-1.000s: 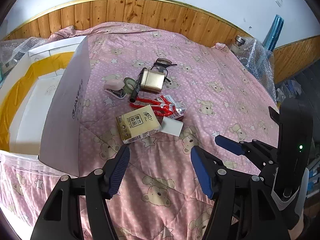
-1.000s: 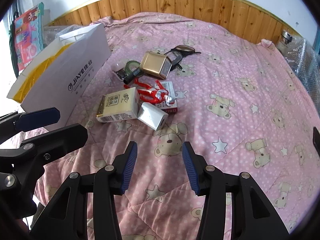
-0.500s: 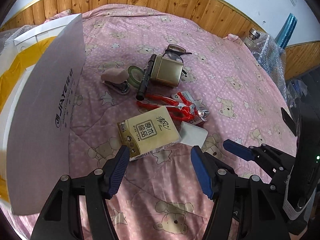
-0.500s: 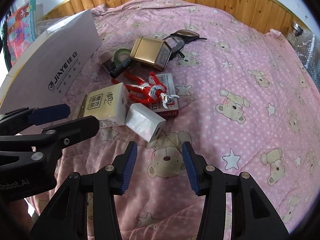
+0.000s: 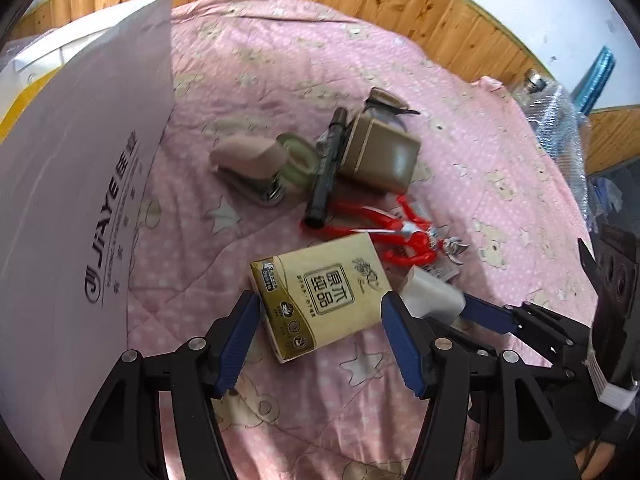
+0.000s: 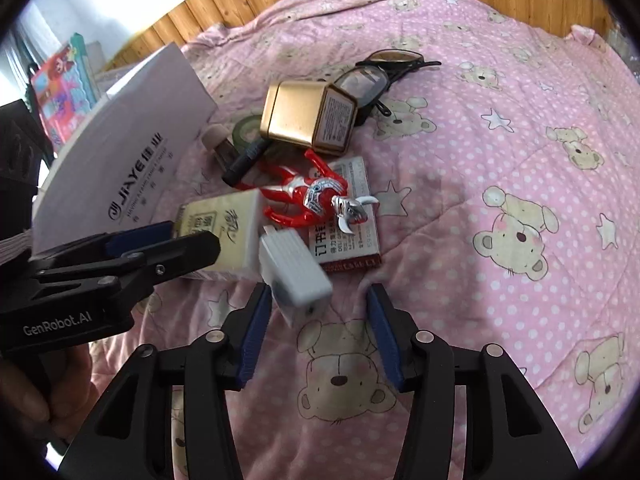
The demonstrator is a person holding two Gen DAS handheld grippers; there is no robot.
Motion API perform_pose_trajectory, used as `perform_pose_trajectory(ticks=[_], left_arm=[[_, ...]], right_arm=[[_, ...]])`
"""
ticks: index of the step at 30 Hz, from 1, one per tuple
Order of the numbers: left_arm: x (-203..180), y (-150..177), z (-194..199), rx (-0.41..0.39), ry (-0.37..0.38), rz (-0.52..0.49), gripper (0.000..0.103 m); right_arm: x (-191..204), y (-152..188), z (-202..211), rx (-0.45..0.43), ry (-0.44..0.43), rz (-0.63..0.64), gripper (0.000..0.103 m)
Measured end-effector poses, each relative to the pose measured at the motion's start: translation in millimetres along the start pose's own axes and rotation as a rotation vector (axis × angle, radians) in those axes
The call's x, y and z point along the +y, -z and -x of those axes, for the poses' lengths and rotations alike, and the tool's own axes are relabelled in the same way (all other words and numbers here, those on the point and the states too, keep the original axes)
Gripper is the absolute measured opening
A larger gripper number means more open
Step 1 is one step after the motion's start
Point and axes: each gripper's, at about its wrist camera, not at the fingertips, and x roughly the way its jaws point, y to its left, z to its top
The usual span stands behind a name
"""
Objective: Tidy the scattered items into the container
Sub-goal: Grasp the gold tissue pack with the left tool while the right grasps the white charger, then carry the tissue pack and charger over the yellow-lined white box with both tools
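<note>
A gold tissue pack lies on the pink bedspread between the fingers of my open left gripper, which does not clamp it. Just to its right lies a white charger. My right gripper is open around the charger's near end, with its left pad close to it. Behind them lie a red toy figure on a staple box, a gold box, a black marker, a green tape roll, a stapler and glasses. The white container box stands at the left.
A wooden headboard runs along the far edge of the bed. Bubble wrap and a bottle sit at the far right. The left gripper reaches in from the left in the right wrist view, with a hand below it.
Both grippers have moved forward and down toward the pile. The tissue pack now sits between the left fingers and the charger between the right fingers. Both stay open.
</note>
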Motion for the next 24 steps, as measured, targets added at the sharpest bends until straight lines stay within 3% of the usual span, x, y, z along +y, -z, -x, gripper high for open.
perform_pose_trajectory(ticks=[3, 4, 6, 8, 12, 18, 24], left_arm=[[-2, 0, -9, 0.009, 0.007, -0.011, 0.069], [-2, 0, -11, 0.010, 0.005, -0.008, 0.069], [-3, 1, -11, 0.003, -0.003, 0.005, 0.067], [-2, 2, -7, 0.002, -0.006, 0.023, 0.057], [1, 2, -6, 0.023, 0.021, 0.062, 0.058], [-17, -1, -19, 0.032, -0.006, 0.027, 0.079], [-30, -2, -31, 0.046, -0.070, -0.027, 0.079]], right_arm=[[5, -1, -3, -0.006, -0.019, 0.042, 0.058], [6, -1, -2, -0.006, -0.012, 0.049, 0.054], [7, -1, 1, -0.010, -0.024, 0.046, 0.029], [6, 0, 9, -0.020, -0.038, 0.035, 0.025], [4, 7, 19, -0.018, -0.019, 0.033, 0.024], [2, 14, 4, 0.020, -0.025, 0.044, 0.027], [-2, 16, 6, 0.012, -0.038, 0.020, 0.023]])
